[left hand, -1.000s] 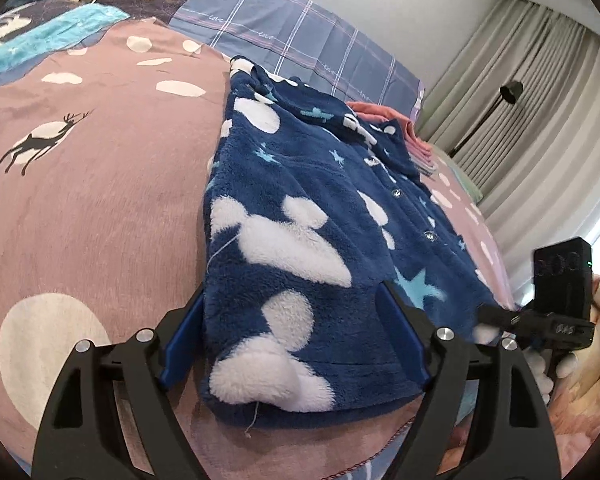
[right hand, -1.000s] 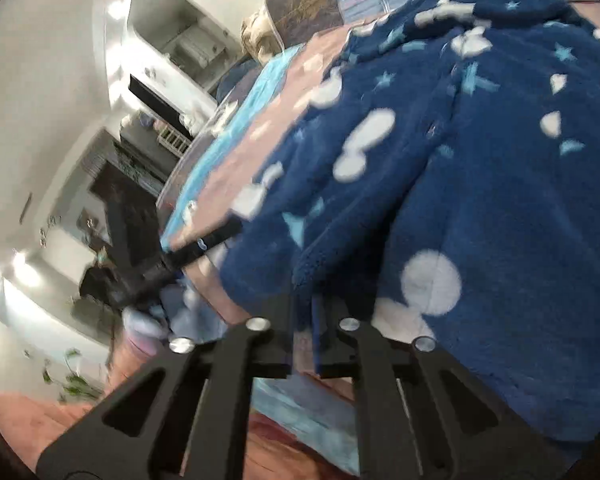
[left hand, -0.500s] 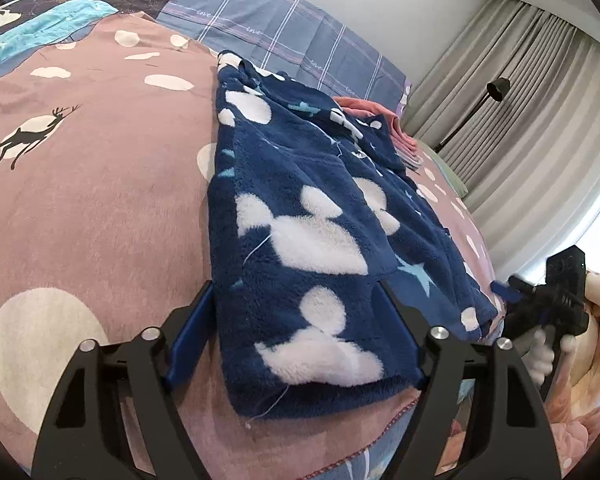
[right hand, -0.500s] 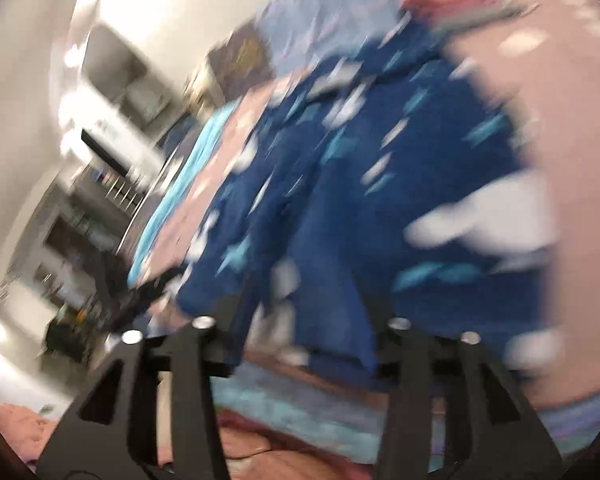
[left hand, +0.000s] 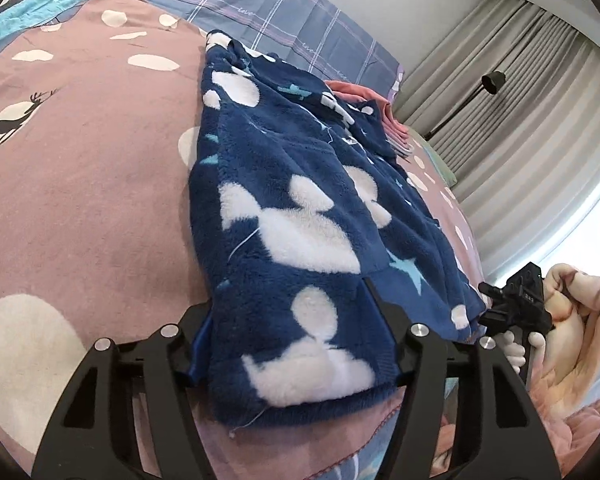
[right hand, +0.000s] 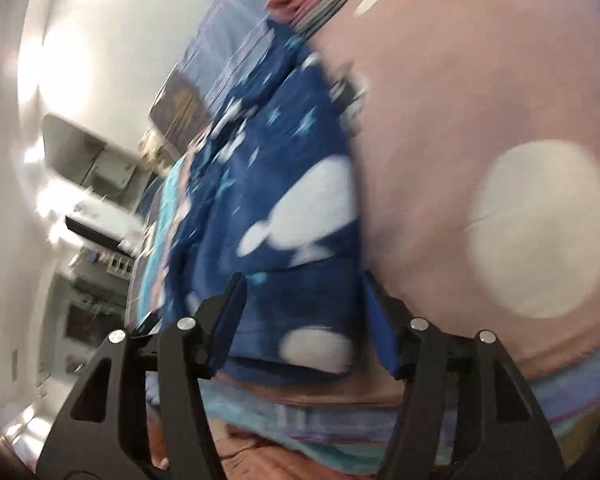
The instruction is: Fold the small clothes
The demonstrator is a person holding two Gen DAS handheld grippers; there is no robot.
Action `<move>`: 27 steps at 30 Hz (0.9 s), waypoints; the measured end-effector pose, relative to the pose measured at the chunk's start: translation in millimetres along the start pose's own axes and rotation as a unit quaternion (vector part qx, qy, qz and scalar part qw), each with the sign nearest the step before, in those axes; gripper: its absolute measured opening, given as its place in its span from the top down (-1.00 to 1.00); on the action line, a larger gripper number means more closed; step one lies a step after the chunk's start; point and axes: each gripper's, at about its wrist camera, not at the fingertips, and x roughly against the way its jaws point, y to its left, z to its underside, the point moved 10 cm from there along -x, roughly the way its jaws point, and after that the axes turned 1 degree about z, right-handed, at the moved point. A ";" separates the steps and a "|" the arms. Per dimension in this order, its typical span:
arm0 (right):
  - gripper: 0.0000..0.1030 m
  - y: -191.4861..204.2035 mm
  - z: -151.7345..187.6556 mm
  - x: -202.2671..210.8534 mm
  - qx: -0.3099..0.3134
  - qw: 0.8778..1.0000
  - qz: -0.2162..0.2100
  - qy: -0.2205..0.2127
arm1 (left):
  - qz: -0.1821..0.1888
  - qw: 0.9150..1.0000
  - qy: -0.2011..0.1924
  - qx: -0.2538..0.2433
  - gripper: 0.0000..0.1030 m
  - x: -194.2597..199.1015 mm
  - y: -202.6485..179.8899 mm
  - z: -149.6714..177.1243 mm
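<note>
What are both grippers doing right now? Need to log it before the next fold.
Left gripper: open, fingers straddling the near corner of the blue fleece garment, not clamped.
Right gripper: open, holding nothing, at the garment's edge; view blurred.

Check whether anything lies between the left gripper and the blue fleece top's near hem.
Nothing visible does. The left gripper is open with the near hem of the blue fleece top lying directly between its fingers, on the pink bedspread. No other item lies between them.
</note>
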 end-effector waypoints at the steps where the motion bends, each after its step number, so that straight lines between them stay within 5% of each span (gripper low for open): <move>1: -0.16 4.3 1.4 -1.7 0.009 1.000 0.004 0.006 | -0.001 1.000 0.001 -0.002 -0.26 0.4 -1.7 1.8; 8: -0.16 4.0 -0.2 -7.2 0.004 1.000 -0.018 0.021 | 0.014 1.000 0.000 0.007 -0.26 -4.8 -3.3 -2.9; 10: -0.15 6.7 -3.4 -11.0 -0.002 0.999 -0.034 0.022 | 0.009 1.000 0.004 0.003 0.38 -13.6 -4.8 -5.3; 12: 0.24 11.4 -0.9 -17.0 0.012 0.999 -0.022 0.030 | 0.011 1.000 0.013 0.013 0.66 -20.4 -4.7 -3.8; 13: 0.63 12.9 2.4 -19.1 0.012 0.999 -0.021 0.035 | 0.006 1.000 0.007 0.009 0.71 -19.0 -6.0 -4.3; 18: 0.75 26.5 -4.1 6.5 0.024 0.999 -0.033 -0.011 | -0.015 0.999 -0.028 -0.025 0.80 2.5 -20.9 -12.7; 27: 0.78 102.9 -11.7 80.7 0.084 0.986 -0.124 -0.076 | 0.041 0.986 -0.136 -0.085 0.83 94.3 -97.1 -42.9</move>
